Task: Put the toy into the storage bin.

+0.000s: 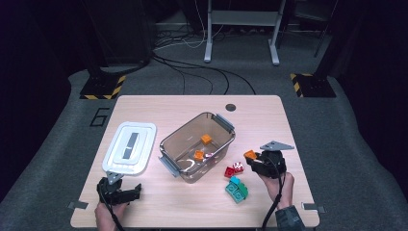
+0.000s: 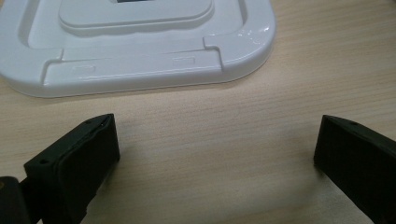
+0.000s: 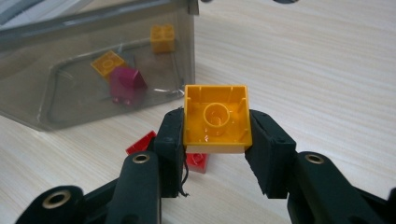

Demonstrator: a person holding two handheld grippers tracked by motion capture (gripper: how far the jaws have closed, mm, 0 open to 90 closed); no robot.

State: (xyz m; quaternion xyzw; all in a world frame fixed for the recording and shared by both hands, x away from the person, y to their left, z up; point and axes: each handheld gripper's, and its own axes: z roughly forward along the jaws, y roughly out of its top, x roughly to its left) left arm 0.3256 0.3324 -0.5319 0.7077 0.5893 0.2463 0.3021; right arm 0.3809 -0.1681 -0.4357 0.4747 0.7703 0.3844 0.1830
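My right gripper is shut on an orange brick, hollow underside facing the camera, held above the table. From above, that orange brick sits at the tip of the right gripper, just right of the clear box. Inside the box lie two orange bricks and a magenta piece. My left gripper rests low over bare wood at the table's near left, jaws wide apart and nothing between them. It also appears as the left gripper below the white lid.
Loose red bricks and a teal and green cluster lie on the table between the box and my right hand. The white lid lies just beyond the left jaws. A dark round hole marks the table's far edge.
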